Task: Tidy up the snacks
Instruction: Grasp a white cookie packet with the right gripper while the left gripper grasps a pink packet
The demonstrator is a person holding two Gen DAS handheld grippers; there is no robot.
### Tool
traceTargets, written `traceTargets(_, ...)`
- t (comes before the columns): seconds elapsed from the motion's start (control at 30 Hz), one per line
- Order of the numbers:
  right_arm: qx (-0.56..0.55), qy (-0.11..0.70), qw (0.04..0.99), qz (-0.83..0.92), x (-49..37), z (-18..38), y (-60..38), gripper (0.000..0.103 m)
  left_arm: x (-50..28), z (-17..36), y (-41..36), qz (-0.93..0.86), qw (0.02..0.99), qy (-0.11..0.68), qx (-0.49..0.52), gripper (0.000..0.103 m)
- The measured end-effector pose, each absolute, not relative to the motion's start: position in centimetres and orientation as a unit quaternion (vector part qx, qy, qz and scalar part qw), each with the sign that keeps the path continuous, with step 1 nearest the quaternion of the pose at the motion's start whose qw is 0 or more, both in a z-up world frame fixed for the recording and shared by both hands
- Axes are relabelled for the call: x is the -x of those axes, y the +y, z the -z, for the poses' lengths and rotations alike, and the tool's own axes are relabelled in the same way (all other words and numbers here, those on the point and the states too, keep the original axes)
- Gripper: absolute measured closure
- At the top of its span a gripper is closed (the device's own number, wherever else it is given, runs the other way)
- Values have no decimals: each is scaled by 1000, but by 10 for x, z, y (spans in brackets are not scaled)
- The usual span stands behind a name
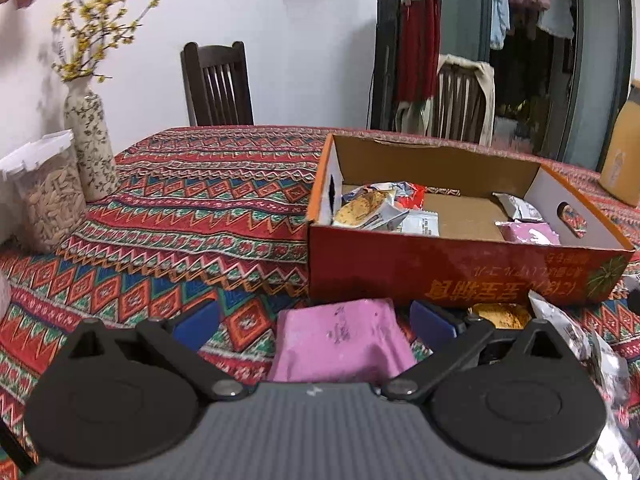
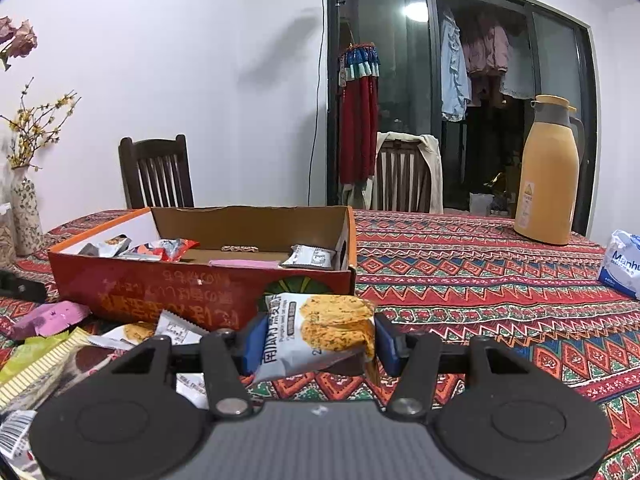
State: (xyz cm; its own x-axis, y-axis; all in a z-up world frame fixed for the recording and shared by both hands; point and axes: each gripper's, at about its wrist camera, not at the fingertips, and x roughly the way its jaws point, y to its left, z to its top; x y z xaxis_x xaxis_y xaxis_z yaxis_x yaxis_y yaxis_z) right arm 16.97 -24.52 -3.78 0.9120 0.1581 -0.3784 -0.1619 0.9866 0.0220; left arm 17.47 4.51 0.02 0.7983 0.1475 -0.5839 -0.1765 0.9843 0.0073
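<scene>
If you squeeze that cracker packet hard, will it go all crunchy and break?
Probably. The cracker packet shut in the right claw pictures thin round crackers, so hard squeezing could snap them. Its wrapper already looks dented between the pads, so it is likely soft and crinkly. It looks puffy, so it is probably light.
</scene>
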Motion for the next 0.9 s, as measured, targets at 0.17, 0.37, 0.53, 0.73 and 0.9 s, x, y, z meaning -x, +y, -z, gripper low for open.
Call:
traceTargets(0.17, 5, 187, 978, -88, -167, 37, -245, 48, -197, 9, 39, -97, 937, 336, 18, 0)
traceTargets(0.37, 2, 183, 978, -99, -165, 37, -245, 48, -204, 25, 42, -104, 926, 363, 26, 4)
traceTargets(0.53, 2, 182, 978, -103, -165, 37, -245, 47, -204, 29, 43, -91, 924, 369, 37, 24)
traceTargets(0.73, -2, 183, 977, -107, -164, 36, -247, 47, -197, 28, 44, -78, 931, 353, 46, 35)
traceTargets(0.9, -2, 181, 977, -109, -163, 36, -247, 47, -195, 27, 41, -75, 935, 343, 39, 36)
